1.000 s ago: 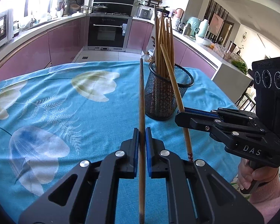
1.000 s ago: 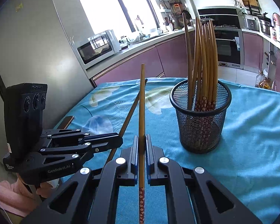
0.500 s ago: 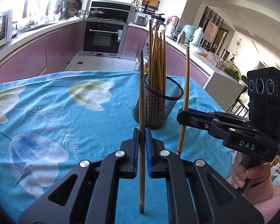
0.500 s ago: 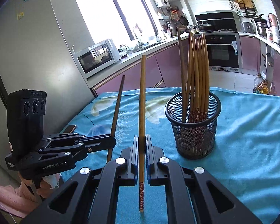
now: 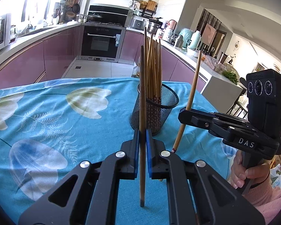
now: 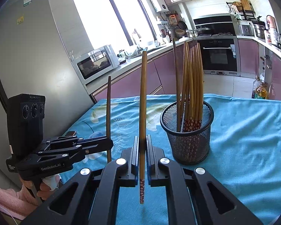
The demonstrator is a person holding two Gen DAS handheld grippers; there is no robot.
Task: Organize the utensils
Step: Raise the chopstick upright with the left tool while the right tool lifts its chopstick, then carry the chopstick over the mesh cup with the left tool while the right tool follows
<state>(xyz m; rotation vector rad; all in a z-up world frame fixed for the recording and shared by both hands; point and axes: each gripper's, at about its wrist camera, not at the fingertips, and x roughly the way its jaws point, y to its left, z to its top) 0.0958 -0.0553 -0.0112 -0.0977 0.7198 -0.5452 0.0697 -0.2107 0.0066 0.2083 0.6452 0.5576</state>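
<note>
The chopsticks (image 6: 192,86) look like smooth brown wood, red flower-printed at their thick ends, and stand in a black wire-mesh metal cup (image 6: 187,140). Under the cup, the table (image 6: 252,140) wears a soft, wrinkled blue printed cloth. Each claw (image 5: 142,140) (image 6: 142,150) is matt black plastic with shiny silver rivets

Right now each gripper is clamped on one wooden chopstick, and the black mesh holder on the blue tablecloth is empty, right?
Not empty. The right wrist view shows the black mesh holder already holding a bundle of wooden chopsticks. The rest holds: left gripper and right gripper each clamp one.
</note>
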